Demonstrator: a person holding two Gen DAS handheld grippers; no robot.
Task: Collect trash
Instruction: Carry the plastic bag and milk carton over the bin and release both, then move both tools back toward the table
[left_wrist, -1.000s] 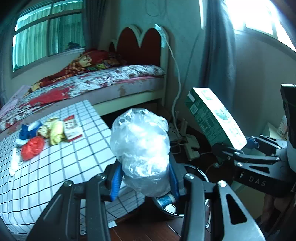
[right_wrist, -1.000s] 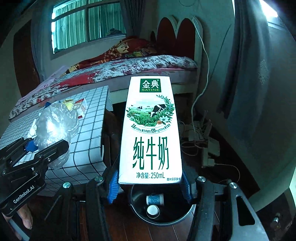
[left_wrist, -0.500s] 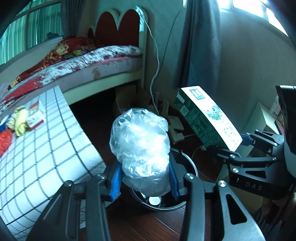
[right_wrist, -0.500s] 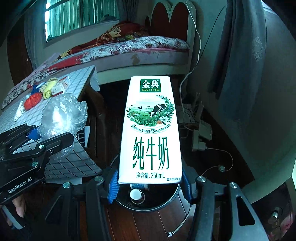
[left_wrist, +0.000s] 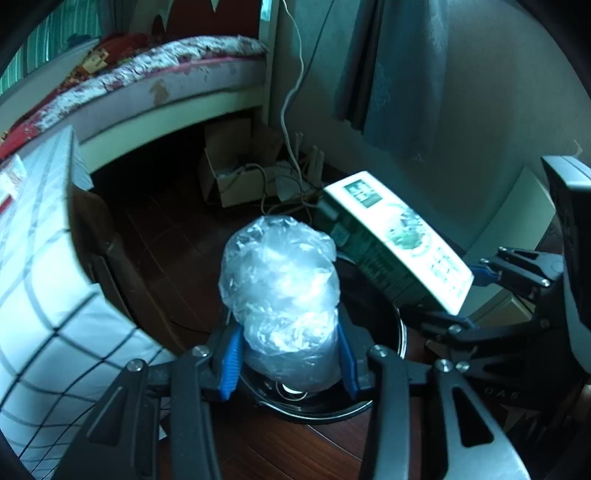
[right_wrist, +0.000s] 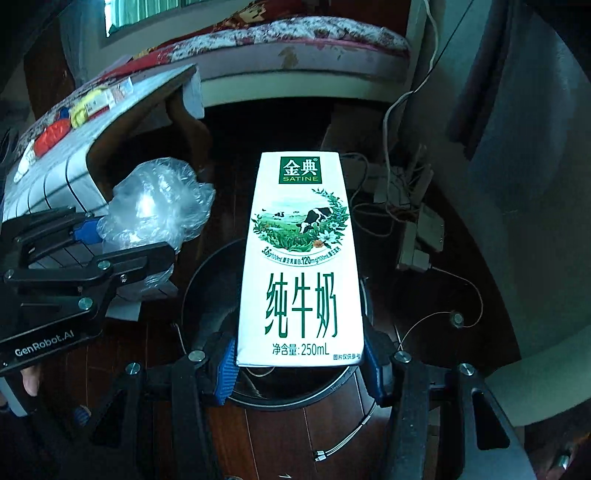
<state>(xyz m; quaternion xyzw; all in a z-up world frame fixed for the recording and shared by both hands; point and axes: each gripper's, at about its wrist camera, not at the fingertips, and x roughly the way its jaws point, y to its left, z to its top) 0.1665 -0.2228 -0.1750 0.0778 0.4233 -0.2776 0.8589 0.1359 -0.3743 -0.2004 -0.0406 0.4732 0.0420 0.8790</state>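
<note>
Left hand-held gripper (left_wrist: 288, 363) first, from its own wrist camera: we have its blue pads (left_wrist: 229, 365) closed against the sides of a crumpled clear plastic bag (left_wrist: 282, 295), which stands up between them; a second ago the gridded desk (left_wrist: 44, 295) with its loose scraps filled our left, and now only its near corner shows, while the black trash bin (left_wrist: 384, 325) on the wooden floor (left_wrist: 177, 243) has slid directly under the bag; we judge the carry is over and letting go is next. Inside the bin we glimpse one pale round object below the bag, the rest hidden; the milk carton (left_wrist: 399, 243) hangs tilted over the bin's right rim, clamped by the other tool.

Right wrist camera next: our right hand-held gripper (right_wrist: 299, 360) is closed on the base of the milk carton (right_wrist: 299, 266), pads pressed to both lower edges, carton upright along the fingers; the bin (right_wrist: 207, 280) has come from a sliver below the carton to a wide ring behind it, so we are over the mouth; its contents are masked by the carton here. The left hand-held gripper (right_wrist: 122, 243) holds the plastic bag (right_wrist: 159, 206) just beside the bin's left rim; red, yellow and blue scraps (right_wrist: 66, 122) remain on the desk (right_wrist: 55, 192) near its far edge, so we judge more collecting is left.
</note>
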